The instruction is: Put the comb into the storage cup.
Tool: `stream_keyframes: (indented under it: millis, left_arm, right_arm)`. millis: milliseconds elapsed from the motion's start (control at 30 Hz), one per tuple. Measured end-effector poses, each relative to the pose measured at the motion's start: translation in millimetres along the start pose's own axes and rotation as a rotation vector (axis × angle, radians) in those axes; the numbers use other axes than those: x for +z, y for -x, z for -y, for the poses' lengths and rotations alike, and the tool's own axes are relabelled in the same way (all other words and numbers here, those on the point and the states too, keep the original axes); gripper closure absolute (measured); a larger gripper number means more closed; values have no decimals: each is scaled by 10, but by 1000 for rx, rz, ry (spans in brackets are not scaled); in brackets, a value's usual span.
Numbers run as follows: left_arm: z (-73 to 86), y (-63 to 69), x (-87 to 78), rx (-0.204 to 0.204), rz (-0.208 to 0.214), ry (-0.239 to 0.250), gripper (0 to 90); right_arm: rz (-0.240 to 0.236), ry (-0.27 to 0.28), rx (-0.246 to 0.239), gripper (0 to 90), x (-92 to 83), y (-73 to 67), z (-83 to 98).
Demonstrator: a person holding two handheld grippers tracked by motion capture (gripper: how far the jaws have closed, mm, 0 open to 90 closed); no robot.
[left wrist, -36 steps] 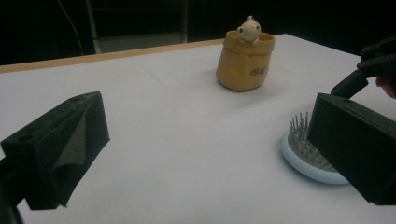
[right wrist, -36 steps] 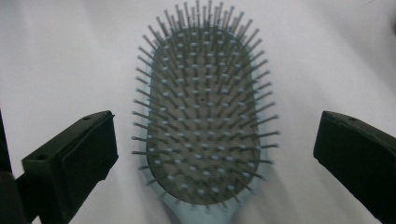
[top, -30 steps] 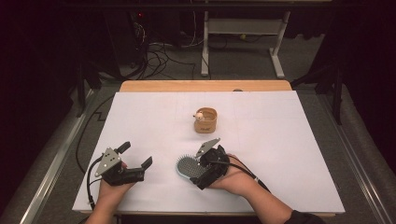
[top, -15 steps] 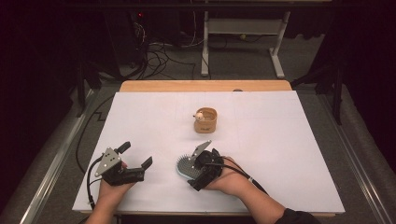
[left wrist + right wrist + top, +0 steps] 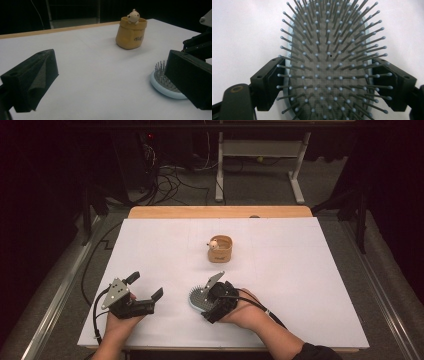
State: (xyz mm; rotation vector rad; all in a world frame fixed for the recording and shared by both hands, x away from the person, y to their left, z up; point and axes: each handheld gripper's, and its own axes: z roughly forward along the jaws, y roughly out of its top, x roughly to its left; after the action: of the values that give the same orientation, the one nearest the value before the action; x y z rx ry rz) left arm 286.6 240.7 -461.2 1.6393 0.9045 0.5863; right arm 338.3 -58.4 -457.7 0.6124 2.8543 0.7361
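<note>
1. White surface (image 5: pixel 310 285) under dark surroundings, with a wooden strip along the far edge and cables on the floor beyond.
2. Wide bare stretches at the right and the far left of the surface; near edge close under both forearms.
3. Right hand-held gripper (image 5: pixel 206 301) over a pale blue paddle hairbrush (image 5: pixel 196 298), bristles up, near the front edge and a little left of centre.
4. Seen from the right gripper view: hairbrush (image 5: pixel 328 65) lying between the two jaws, one jaw at each side rim; jaws have just been closing around the brush head; cannot tell whether the pads press on the rim yet.
5. Left hand-held gripper (image 5: pixel 147 287) resting low at the front left, jaws spread wide, nothing between them, well apart from the brush.
6. Small tan pot with a bear figure on its rim (image 5: pixel 220 248) standing upright past the hairbrush, towards the middle, clear room on every side.
7. From the left gripper view: pot (image 5: pixel 131 32) beyond, hairbrush (image 5: pixel 162 82) at the right.
</note>
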Motion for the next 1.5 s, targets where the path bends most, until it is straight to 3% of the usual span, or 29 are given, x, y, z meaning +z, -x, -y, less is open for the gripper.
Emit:
stream_keyframes:
  millis: [1500]
  left_arm:
    - [6, -11, -10, -11, -1, 3, 2]
  right_arm:
    - [-6, -52, -16, 206, 2, 19, -68]
